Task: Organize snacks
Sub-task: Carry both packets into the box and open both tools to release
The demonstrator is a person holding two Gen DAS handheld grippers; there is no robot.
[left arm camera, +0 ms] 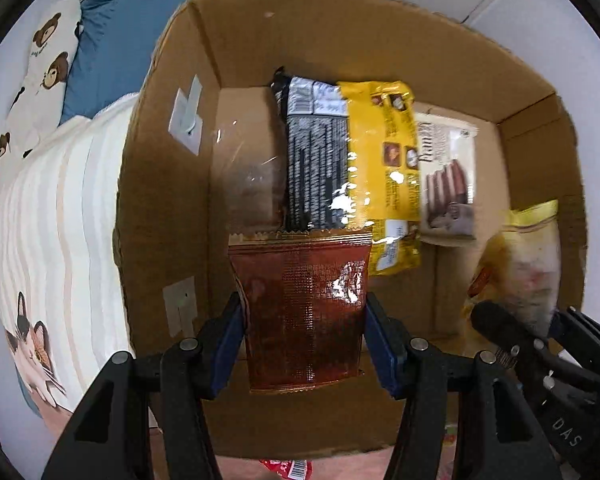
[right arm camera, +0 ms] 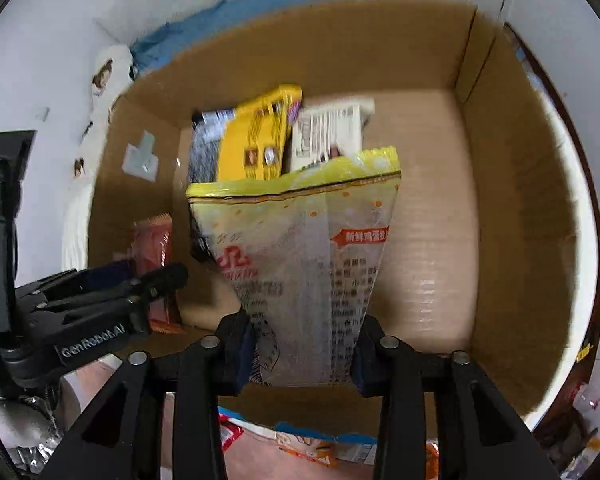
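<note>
On the left, the left gripper (left arm camera: 304, 340) is clamped on a brown foil packet (left arm camera: 302, 312), its two blue-padded fingers pressing the packet's side edges. The packet stands upright with its long axis running along the fingers, crimped top edge pointing into the cardboard box (left arm camera: 172, 168), near the box's left wall and close to its front edge.

Straight ahead of that packet, against the back wall toward the left corner, three packs lie side by side: a black pack (left arm camera: 316, 160), a yellow pack (left arm camera: 384, 168) partly over it, and a white pack (left arm camera: 448, 176) to the right.

On the right, the right gripper (right arm camera: 304, 360) is closed on the lower end of a yellow-topped bag (right arm camera: 300, 264) with a pale printed body. This bag also stands with its long axis along the fingers, top edge toward the back wall, roughly mid-box; the right half of the box floor (right arm camera: 428, 240) beside it is bare.

Judging from this, both snacks are already over the box and only need lowering; the left packet would go in front of the black pack, while the bag has open floor just to its right. The two grippers hang near each other, so the bags may brush on the way down
</note>
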